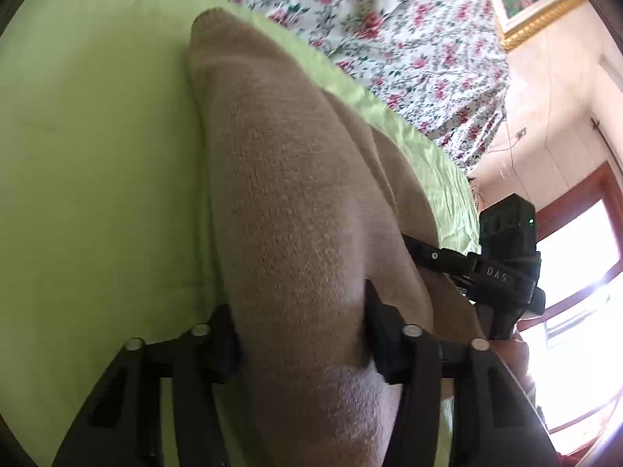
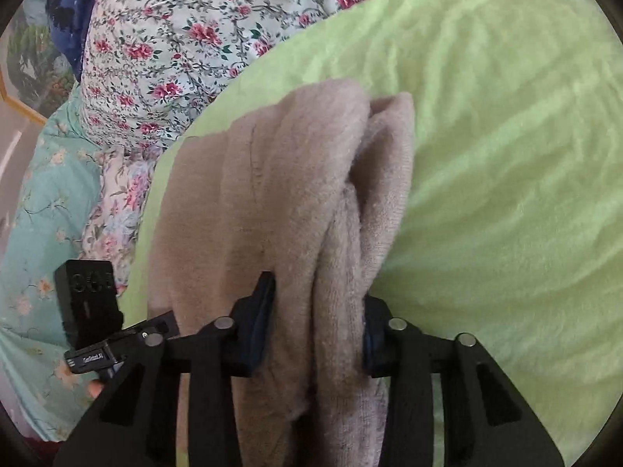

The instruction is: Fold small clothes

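We have the tan knit garment (image 1: 296,202) pinched at two spots, the left gripper (image 1: 301,334) and the right gripper (image 2: 317,327) each with fingers closed tight on a bunched edge, the rest trailing toward twelve o'clock over the green blanket (image 2: 506,155) on the bed. To fold cleanly, we judge we should keep both grips level, hold the edge taut between them, and lay it down aligned.

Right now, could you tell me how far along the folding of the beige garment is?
Partly done: the beige garment already shows doubled layers along its right edge in the right wrist view. In hand: the left tongs and the right tongs each pinch an edge of it above the green blanket. Left: laying it flat, then releasing it; no finished fold rests there yet.
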